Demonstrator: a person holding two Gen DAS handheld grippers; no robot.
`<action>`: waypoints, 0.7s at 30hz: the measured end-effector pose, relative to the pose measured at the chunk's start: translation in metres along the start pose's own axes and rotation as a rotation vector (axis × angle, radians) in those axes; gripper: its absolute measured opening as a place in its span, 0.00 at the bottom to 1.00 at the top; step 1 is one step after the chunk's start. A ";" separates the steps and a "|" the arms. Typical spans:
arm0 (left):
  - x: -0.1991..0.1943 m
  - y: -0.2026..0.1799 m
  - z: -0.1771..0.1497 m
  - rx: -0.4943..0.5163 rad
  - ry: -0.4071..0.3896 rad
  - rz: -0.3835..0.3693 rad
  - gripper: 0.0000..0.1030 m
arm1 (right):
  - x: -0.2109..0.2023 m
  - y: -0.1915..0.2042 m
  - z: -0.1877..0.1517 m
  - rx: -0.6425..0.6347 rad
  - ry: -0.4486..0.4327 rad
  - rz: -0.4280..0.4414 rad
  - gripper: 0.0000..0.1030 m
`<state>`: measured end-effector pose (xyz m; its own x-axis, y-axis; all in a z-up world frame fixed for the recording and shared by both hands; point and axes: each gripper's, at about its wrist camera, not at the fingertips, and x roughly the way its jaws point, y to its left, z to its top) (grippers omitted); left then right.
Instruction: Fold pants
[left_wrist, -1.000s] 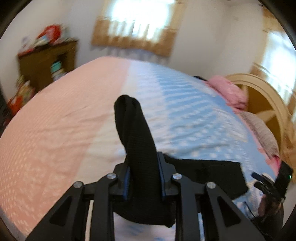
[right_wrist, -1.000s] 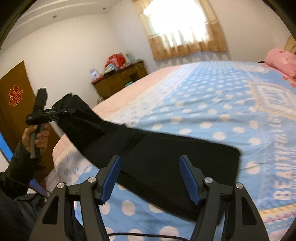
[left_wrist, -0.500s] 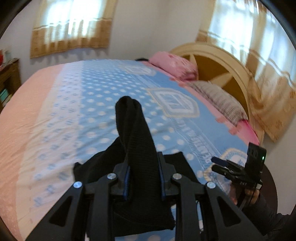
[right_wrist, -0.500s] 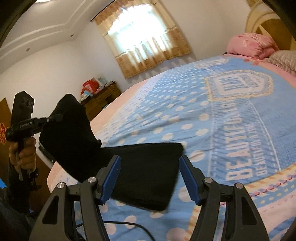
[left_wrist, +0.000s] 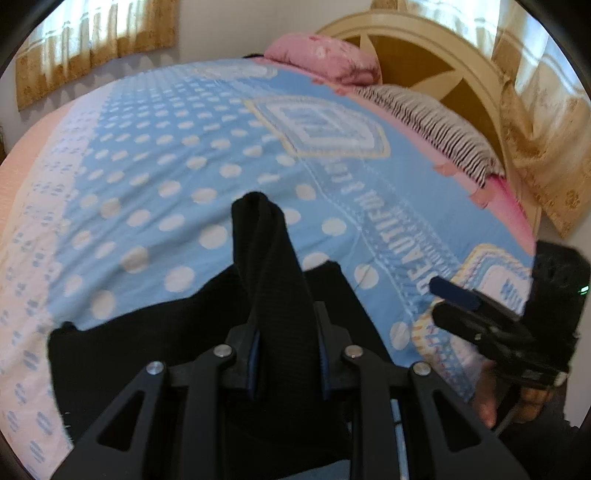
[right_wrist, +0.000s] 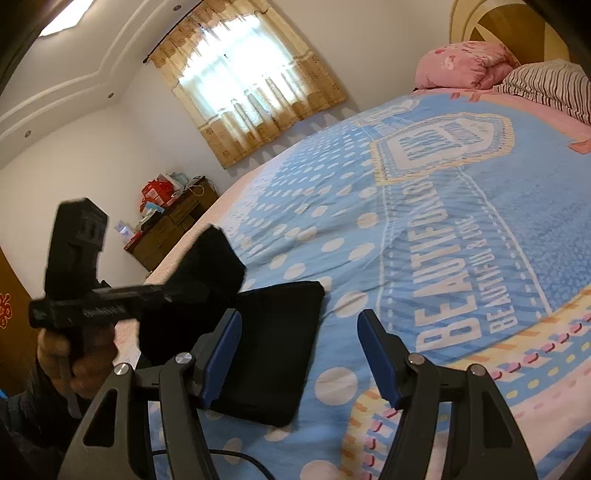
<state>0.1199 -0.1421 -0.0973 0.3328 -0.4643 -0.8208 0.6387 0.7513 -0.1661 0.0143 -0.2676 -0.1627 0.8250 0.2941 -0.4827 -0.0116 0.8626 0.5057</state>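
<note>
**Left gripper clamped on a fold of black pants, right gripper open above the bed**

The left gripper (left_wrist: 286, 350) has its jaws pressed together on a bunched fold of the black pants (left_wrist: 266, 280), which rises between the blue pads and stands up past the fingertips. The rest of the garment lies below it on the bedspread (left_wrist: 192, 155), a blue cover with white dots and lettering. Seen from the right wrist, the pants (right_wrist: 273, 343) form a flat dark panel near the bed's edge, with the gripped end lifted above it at the left gripper (right_wrist: 177, 291), held in the person's left hand (right_wrist: 77, 354).

The right gripper (right_wrist: 299, 354) has its jaws wide apart and holds nothing; its left pad overlaps the flat panel in view, though contact cannot be judged. From the left wrist, the right gripper (left_wrist: 454, 299) sits off to the side over the bedspread's border.

A pink pillow (left_wrist: 325, 55) and a striped pillow (left_wrist: 436, 125) rest against the headboard (left_wrist: 424, 48). A curtained window (right_wrist: 243, 88) and a wooden cabinet (right_wrist: 173, 229) stand beyond the bed.
</note>
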 end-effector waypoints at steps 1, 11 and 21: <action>0.004 -0.002 -0.001 0.004 0.006 0.002 0.24 | 0.001 -0.001 -0.001 0.004 0.001 -0.002 0.65; 0.005 -0.030 -0.015 0.120 -0.019 0.055 0.35 | 0.005 -0.009 -0.004 0.018 0.001 -0.007 0.65; -0.036 -0.007 -0.027 0.038 -0.134 0.006 0.58 | -0.001 -0.009 -0.002 0.048 -0.027 0.000 0.65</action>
<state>0.0841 -0.1179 -0.0812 0.4246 -0.5205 -0.7408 0.6616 0.7369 -0.1385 0.0124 -0.2742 -0.1684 0.8397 0.2824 -0.4639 0.0150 0.8418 0.5396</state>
